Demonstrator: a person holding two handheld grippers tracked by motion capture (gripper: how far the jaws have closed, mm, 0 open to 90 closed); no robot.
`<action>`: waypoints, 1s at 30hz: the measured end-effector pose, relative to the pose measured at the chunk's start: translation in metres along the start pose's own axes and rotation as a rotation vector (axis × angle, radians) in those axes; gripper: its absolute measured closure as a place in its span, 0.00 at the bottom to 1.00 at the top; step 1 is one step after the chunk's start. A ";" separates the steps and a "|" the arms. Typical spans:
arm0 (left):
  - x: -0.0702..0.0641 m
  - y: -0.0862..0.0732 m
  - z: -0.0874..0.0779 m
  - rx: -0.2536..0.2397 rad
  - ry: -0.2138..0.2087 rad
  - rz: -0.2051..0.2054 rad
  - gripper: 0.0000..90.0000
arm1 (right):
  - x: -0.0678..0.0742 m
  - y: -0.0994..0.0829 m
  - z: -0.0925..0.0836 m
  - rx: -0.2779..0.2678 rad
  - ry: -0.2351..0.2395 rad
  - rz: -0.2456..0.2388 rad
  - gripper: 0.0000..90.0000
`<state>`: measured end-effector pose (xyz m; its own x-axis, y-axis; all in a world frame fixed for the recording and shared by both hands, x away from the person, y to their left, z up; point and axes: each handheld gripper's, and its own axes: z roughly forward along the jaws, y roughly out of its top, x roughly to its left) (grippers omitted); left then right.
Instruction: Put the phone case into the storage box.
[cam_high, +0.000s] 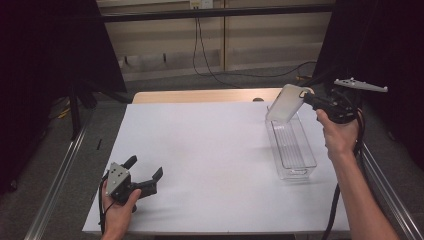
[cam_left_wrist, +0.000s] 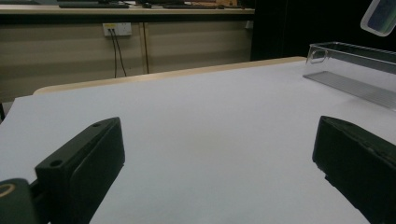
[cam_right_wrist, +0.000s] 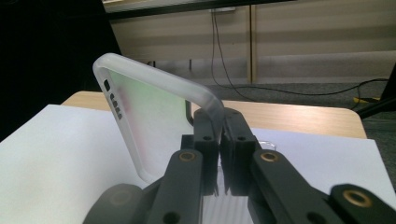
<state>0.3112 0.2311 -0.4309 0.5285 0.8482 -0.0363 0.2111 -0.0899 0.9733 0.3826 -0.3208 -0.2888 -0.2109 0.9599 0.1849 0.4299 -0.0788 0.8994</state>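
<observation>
A translucent white phone case (cam_high: 284, 102) hangs tilted in the air above the far end of a clear plastic box (cam_high: 291, 148). My right gripper (cam_high: 306, 97) is shut on the case's edge. In the right gripper view the case (cam_right_wrist: 144, 116) stands to the left of the closed jaws, its edge pinched between the pads (cam_right_wrist: 232, 126). My left gripper (cam_high: 145, 171) rests on the white table (cam_high: 210, 150) at the near left, held by a hand, jaws wide apart with nothing between them. The left gripper view shows its gripper (cam_left_wrist: 219, 154) over bare tabletop, with the box (cam_left_wrist: 355, 70) at the far right.
The clear box is long and narrow and lies along the table's right side. A wooden strip (cam_high: 200, 95) borders the table's far edge. Cables (cam_high: 210, 65) run across the floor beyond. Dark curtains flank both sides.
</observation>
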 end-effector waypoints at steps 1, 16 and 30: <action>0.000 0.000 0.000 0.000 -0.001 -0.001 0.03 | -0.001 0.000 0.000 0.000 -0.006 -0.002 0.95; 0.001 0.000 -0.001 0.002 0.008 -0.005 0.03 | -0.017 0.004 0.011 0.008 -0.059 -0.018 0.95; 0.003 0.000 0.000 0.008 0.007 -0.003 0.03 | -0.022 0.008 0.031 0.017 -0.085 -0.064 0.95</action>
<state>0.3131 0.2341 -0.4309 0.5218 0.8522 -0.0373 0.2190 -0.0916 0.9714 0.4180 -0.3345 -0.2981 -0.1632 0.9822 0.0927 0.4333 -0.0131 0.9011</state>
